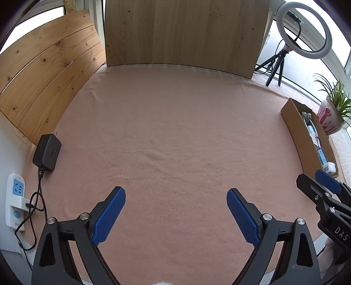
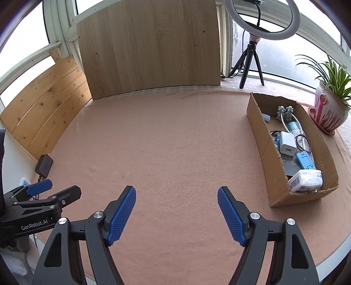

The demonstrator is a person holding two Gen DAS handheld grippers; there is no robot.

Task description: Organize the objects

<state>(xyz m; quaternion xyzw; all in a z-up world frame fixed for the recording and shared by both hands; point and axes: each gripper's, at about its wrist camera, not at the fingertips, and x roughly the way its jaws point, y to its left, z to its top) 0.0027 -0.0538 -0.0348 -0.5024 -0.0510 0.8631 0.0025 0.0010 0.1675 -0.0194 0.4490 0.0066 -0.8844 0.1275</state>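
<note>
Right wrist view: right gripper (image 2: 176,211) over the near part of a pink cloth (image 2: 164,142), blue pads spread apart, nothing between them. Left wrist view: left gripper (image 1: 176,213) likewise, fingers apart, bare cloth below.

Cardboard box (image 2: 261,136), open top, long and narrow, sits along the cloth's right edge. Contents, far end to near end:
- grey knobbly roller heads (image 2: 285,112) on a white stem, at the far end
- pale blue tube (image 2: 295,128) lying beside the stem
- white USB charger cube (image 2: 287,143) at mid-box, leaning on the left wall side
- thin dark cable loop (image 2: 303,143) against the right wall
- blue plastic piece (image 2: 305,161), flat, slotted
- dark flat card or booklet (image 2: 289,165) underneath; print too small to read
- white wrapped packet (image 2: 306,180) at the near end, against the near wall

Everything small is in the box; none lies loose on the cloth.

Outside the box: red-and-white plant pot (image 2: 329,111) just beyond its right wall, at the far right corner. Black power adapter (image 1: 47,152) at the cloth's left edge, its cable running to a white power strip (image 1: 15,197) off the cloth. Ring light (image 2: 261,19) on a tripod behind the far edge, beside an upright wooden board (image 2: 151,48).
</note>
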